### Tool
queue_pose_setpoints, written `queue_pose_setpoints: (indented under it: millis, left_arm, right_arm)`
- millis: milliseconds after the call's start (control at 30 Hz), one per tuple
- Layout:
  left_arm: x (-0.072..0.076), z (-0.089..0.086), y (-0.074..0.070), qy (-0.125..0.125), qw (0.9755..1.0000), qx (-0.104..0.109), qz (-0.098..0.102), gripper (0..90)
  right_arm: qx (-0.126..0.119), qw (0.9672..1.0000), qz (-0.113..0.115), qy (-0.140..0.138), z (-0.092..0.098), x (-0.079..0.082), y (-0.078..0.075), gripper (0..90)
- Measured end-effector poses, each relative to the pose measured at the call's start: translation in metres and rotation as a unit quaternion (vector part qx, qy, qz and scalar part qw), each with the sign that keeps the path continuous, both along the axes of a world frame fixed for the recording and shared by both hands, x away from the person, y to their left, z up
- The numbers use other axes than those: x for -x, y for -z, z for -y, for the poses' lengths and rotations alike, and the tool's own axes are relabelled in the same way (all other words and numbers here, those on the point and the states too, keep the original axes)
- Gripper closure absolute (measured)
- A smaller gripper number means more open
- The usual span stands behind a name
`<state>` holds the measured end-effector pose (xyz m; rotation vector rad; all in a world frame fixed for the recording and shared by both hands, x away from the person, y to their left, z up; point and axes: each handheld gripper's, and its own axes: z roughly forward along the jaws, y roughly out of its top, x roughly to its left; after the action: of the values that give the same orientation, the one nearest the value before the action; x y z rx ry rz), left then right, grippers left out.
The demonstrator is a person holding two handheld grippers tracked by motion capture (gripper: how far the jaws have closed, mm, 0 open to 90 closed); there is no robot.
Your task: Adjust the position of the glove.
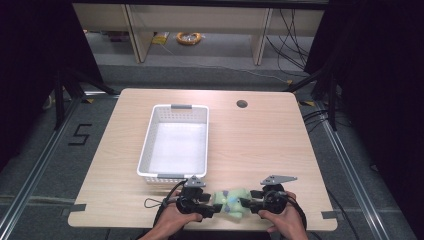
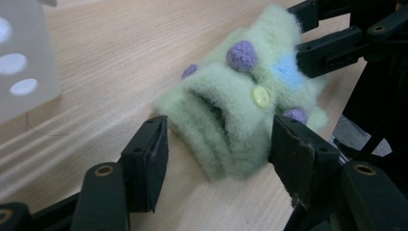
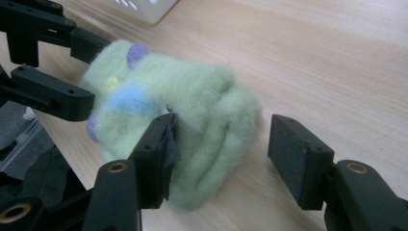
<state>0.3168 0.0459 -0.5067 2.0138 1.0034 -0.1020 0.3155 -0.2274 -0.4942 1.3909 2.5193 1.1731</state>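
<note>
Both grippers positioned at opposite ends of a green felt item; grasp not yet made.

The green felt item (image 1: 231, 201), folded, with purple dots and a yellow button, lies at the table's (image 1: 260, 145) near edge, just in front of the white basket (image 1: 175, 140). The left gripper (image 2: 219, 154) and right gripper (image 3: 223, 149) each straddle one end, jaws spread, pads not pinching. Judged next move: close both on the felt, then lift, probably toward the basket.

The high view looked forward and down over the table (image 1: 260, 145). Both gripper views sat close, facing each other across 1 green felt toy (image 2: 250, 110).
</note>
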Motion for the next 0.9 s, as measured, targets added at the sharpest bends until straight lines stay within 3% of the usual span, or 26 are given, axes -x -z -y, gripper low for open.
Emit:
queue_pose_setpoints:
  millis: [100, 133, 200, 300, 333, 433, 467, 500, 533, 700, 800, 900]
  left_arm:
    - [-0.001, 0.002, 0.002, 0.001, 1.0000, -0.002, -0.006, 37.9]
    - [-0.001, 0.003, 0.003, 0.005, 0.9999, -0.002, -0.012, 38.5]
    - [-0.001, 0.005, 0.005, 0.013, 0.9998, -0.006, -0.010, 40.7]
    - [0.000, 0.006, 0.005, 0.020, 0.9997, -0.010, -0.006, 43.4]
    - [0.000, 0.006, 0.005, 0.020, 0.9997, -0.008, -0.007, 44.5]
    - [0.000, 0.006, 0.005, 0.017, 0.9997, -0.008, -0.014, 48.4]
    - [-0.001, 0.006, 0.006, 0.019, 0.9996, 0.003, -0.019, 49.7]
    - [0.000, 0.006, 0.007, 0.010, 0.9999, 0.006, -0.010, 49.7]
    - [-0.001, 0.005, 0.006, 0.016, 0.9998, -0.004, -0.014, 53.1]
    - [-0.001, 0.004, 0.009, 0.021, 0.9997, 0.005, -0.013, 60.6]
    - [0.001, 0.004, 0.007, 0.032, 0.9995, -0.001, 0.007, 67.4]
    - [0.002, 0.003, 0.007, 0.033, 0.9994, -0.003, 0.012, 70.2]
  right_arm:
    - [-0.005, 1.0000, -0.008, -0.001, 0.002, -0.003, 0.003, 44.3]
    - [-0.021, 0.9996, -0.018, -0.004, 0.004, -0.005, 0.006, 44.5]
    - [-0.030, 0.9993, -0.022, -0.006, 0.005, -0.006, 0.008, 44.9]
    - [-0.028, 0.9994, -0.021, -0.001, 0.004, -0.005, 0.009, 45.2]
    - [-0.039, 0.9988, -0.030, -0.007, 0.003, -0.005, 0.010, 45.4]
    - [-0.042, 0.9986, -0.032, -0.006, 0.003, -0.005, 0.012, 45.7]
    - [-0.054, 0.9979, -0.036, -0.009, 0.002, -0.005, 0.014, 48.5]
    - [-0.054, 0.9979, -0.036, -0.009, 0.002, -0.005, 0.014, 48.5]
    - [-0.068, 0.9964, -0.049, -0.010, 0.002, -0.005, 0.015, 51.6]
    - [-0.080, 0.9952, -0.055, -0.015, 0.000, -0.006, 0.018, 56.4]
    - [-0.090, 0.9942, -0.055, -0.021, 0.000, -0.005, 0.018, 64.9]
    - [-0.092, 0.9945, -0.046, -0.020, 0.000, -0.004, 0.019, 67.3]
